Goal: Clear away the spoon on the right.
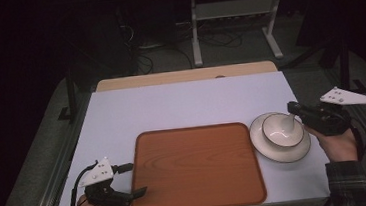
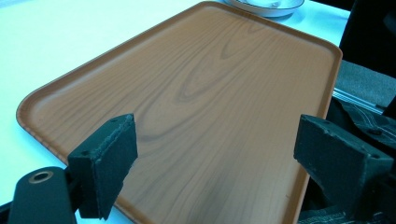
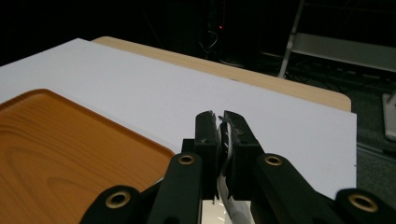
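Two grippers flank the brown wooden tray (image 1: 196, 167): right gripper (image 1: 292, 112) clenched on white bowl's (image 1: 282, 130) rim, probably lifting next, left gripper (image 1: 133, 179) released.

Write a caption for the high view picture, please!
Right gripper pinches a white bowl; the open left gripper straddles the wooden tray's corner.

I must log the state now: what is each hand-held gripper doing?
Left hand-held gripper: open, holding nothing, over the near-left edge of the tray.
Right hand-held gripper: closed on the rim of the bowl.
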`<state>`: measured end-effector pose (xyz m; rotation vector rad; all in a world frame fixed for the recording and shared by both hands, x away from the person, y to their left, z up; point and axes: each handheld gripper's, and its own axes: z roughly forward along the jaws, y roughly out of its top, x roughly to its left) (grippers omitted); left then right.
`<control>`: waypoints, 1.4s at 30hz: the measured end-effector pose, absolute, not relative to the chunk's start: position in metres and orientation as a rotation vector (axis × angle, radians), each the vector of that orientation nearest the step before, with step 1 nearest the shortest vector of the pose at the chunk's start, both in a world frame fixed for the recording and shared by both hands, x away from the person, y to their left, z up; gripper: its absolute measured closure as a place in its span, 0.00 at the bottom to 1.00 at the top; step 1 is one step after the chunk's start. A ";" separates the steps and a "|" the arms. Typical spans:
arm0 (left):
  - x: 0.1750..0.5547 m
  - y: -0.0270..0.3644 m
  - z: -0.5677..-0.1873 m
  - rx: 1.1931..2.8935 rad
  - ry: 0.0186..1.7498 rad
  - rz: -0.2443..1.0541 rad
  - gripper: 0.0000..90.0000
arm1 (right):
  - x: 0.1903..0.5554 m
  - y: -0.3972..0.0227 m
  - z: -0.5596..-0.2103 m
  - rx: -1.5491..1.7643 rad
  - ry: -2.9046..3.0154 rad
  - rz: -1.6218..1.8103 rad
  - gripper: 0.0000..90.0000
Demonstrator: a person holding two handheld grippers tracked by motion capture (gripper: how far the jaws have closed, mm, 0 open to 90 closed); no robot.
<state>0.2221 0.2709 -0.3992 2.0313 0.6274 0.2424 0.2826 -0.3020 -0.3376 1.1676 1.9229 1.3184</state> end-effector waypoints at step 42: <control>0.221 0.271 -0.398 2.029 0.618 0.243 0.14 | 0.275 -0.198 -0.337 0.868 2.344 1.390 0.93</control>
